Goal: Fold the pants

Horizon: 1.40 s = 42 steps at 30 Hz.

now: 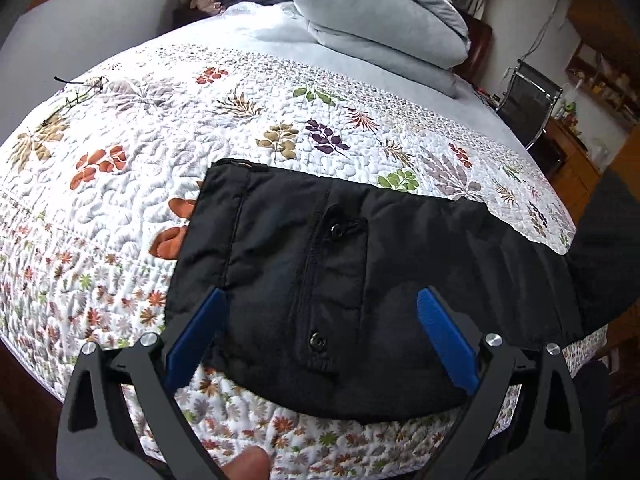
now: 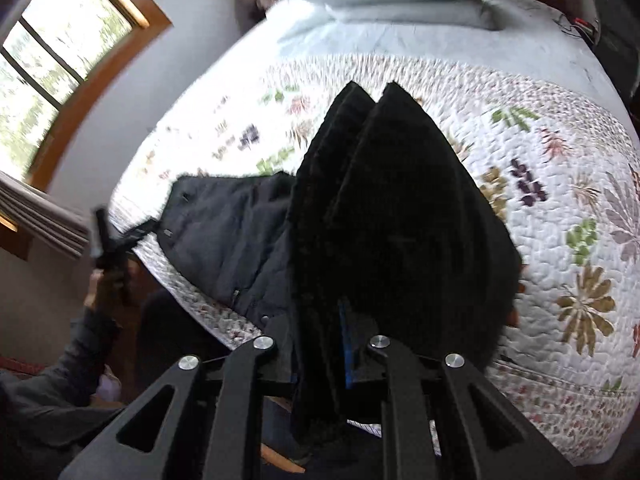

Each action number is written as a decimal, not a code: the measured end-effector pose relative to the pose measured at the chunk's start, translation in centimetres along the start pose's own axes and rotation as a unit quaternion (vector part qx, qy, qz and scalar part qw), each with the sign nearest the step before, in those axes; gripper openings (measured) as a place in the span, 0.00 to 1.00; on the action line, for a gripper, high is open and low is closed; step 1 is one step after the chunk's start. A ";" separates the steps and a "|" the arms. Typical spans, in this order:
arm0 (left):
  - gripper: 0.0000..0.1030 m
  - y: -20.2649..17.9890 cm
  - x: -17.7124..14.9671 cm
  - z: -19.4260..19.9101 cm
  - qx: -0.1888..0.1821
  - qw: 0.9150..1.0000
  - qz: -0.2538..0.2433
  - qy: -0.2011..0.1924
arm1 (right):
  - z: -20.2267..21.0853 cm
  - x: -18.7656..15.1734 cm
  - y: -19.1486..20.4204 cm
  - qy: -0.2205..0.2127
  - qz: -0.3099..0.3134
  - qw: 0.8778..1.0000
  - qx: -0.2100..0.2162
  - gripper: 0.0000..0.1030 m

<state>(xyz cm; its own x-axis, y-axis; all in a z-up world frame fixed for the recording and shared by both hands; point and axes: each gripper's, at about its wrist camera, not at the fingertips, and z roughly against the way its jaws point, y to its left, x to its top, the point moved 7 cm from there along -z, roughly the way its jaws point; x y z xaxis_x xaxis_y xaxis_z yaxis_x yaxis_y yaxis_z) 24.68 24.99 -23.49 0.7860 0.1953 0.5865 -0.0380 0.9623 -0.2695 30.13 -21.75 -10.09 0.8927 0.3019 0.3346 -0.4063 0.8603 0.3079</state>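
Black pants (image 1: pixel 320 272) are seen lying across the near edge of a bed covered by a white quilt (image 1: pixel 160 128) printed with coloured leaves and flowers. In the left wrist view, the waist end of the pants is spread flat directly ahead of the left gripper (image 1: pixel 320 312), with a zip fly and two snap buttons (image 1: pixel 318 338) facing up between the fingers. The left gripper's blue-padded fingers (image 1: pixel 444 340) are held wide apart above the cloth, one at either side of the fly, and nothing is gripped between them. A fingertip of the person's hand (image 1: pixel 246 462) is visible below the tool, at the bottom edge.

In the right wrist view, the right gripper (image 2: pixel 320 344) is pressed together on a thick fold of the pants (image 2: pixel 384 208), which is lifted off the quilt and stands up in front of the camera in two dark pointed peaks. A sliver of blue pad (image 2: pixel 345 344) shows against the pinched cloth. To the left of this tool, the rest of the pants lies flat on the bed, and farther left the other gripper is seen, blurred.

Beyond both tools, at the far end of the bed, a folded pale-blue duvet (image 1: pixel 380 12) is stacked. A window (image 2: pixel 60 72) with a wooden frame is seen up and to the left of the right tool.
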 end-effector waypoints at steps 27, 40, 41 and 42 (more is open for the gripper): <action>0.94 3.6 -1.9 1.4 -0.017 0.999 0.048 -0.010 | -12.4 -4.6 3.3 0.025 0.012 0.988 -0.151 0.61; 0.94 -0.6 -1.3 1.3 -0.041 0.999 0.017 -0.007 | -15.2 -8.0 4.8 0.025 0.051 0.985 -0.164 0.57; 0.94 -0.4 -1.5 1.1 -0.039 0.999 0.021 -0.005 | -15.5 -7.8 4.7 0.028 0.050 0.985 -0.163 0.57; 0.94 -0.2 -1.6 0.9 -0.039 0.999 0.026 -0.002 | -16.5 -7.6 4.9 0.032 0.055 0.984 -0.164 0.57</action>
<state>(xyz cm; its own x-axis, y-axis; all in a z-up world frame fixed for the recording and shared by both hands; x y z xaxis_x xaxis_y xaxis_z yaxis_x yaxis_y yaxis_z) 22.90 24.69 -23.70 0.7813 0.2459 0.5737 -0.0300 0.9328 -0.3590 24.59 -12.99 -25.83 0.8616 0.4168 0.2896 -0.4260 0.9041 -0.0339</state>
